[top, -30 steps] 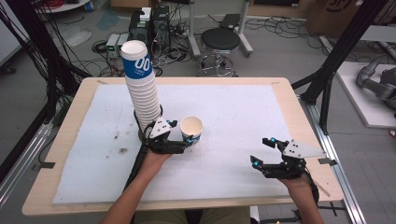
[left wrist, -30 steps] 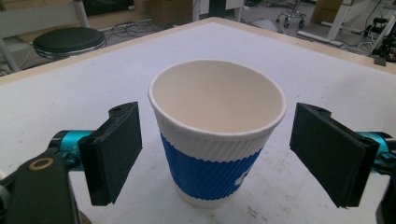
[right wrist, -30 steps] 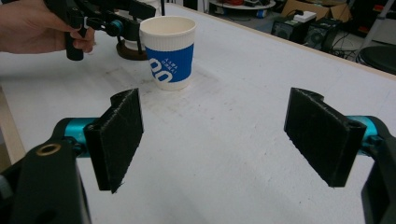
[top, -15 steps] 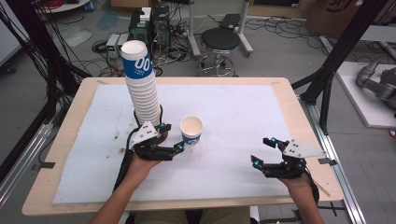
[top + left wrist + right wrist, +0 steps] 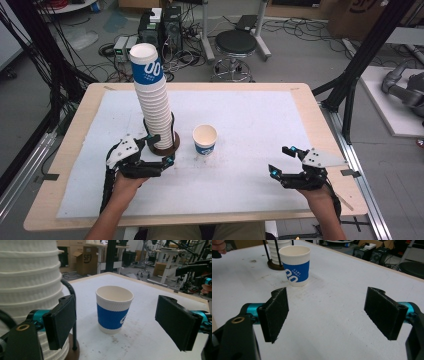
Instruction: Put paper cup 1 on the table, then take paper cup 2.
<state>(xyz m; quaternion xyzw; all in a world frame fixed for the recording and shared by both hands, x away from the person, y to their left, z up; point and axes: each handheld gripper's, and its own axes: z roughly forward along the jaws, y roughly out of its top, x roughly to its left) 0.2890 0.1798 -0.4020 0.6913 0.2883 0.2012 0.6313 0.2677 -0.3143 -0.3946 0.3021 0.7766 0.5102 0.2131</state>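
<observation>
A single white paper cup (image 5: 205, 139) with a blue band stands upright and apart on the white mat (image 5: 260, 120). To its left, a tall stack of the same cups (image 5: 151, 97) sits in a holder with black rods and a round brown base (image 5: 165, 148). My left gripper (image 5: 161, 150) is open beside that base, short of the single cup. In the left gripper view the cup (image 5: 113, 308) stands beyond the open jaws of the gripper (image 5: 117, 325), and the stack (image 5: 30, 290) is at the left. My right gripper (image 5: 280, 161) is open at the front right, holding nothing; its own view has the cup (image 5: 297, 265) well ahead.
The mat covers a wooden table (image 5: 312, 107) whose edges are close on all sides. Black frame posts (image 5: 350, 75) stand at the corners. A stool (image 5: 235, 45) and cables lie on the floor behind. Bare mat lies between the two grippers.
My left gripper, which had the single cup between its jaws a second ago, has drawn back left and toward the person. The cup stays standing where it was. The right gripper has not moved.
</observation>
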